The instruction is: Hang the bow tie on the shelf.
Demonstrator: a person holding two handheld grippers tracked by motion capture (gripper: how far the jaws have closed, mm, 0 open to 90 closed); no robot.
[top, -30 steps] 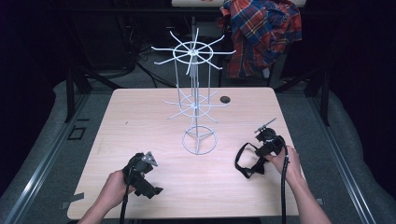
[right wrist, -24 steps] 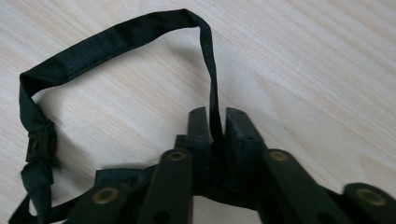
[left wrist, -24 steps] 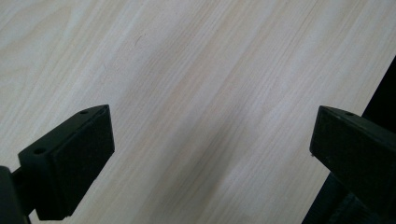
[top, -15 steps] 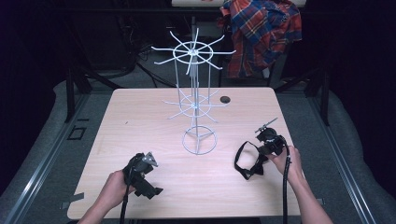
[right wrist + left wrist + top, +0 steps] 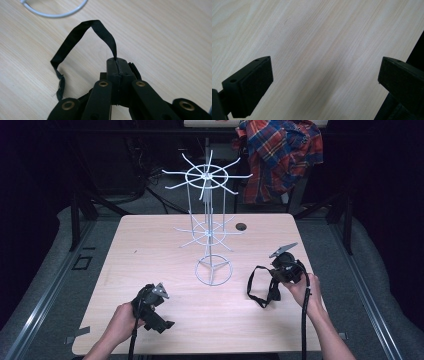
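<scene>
The right gripper (image 5: 117, 62) has just closed, pinching a black strap (image 5: 75, 37) that loops above the tabletop (image 5: 150, 250). The left gripper (image 5: 324, 72) rests low with jaws wide apart, nothing between them.

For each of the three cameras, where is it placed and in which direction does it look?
High view: above the table's near edge, facing forward and down on the table, wire rack, both hands.
Left gripper view: on the left gripper, facing bare tabletop between its open jaws.
Right gripper view: on the right gripper, jaws shut on a black strap.
Shared: strap and the rack's base ring, in high and right gripper views.
</scene>
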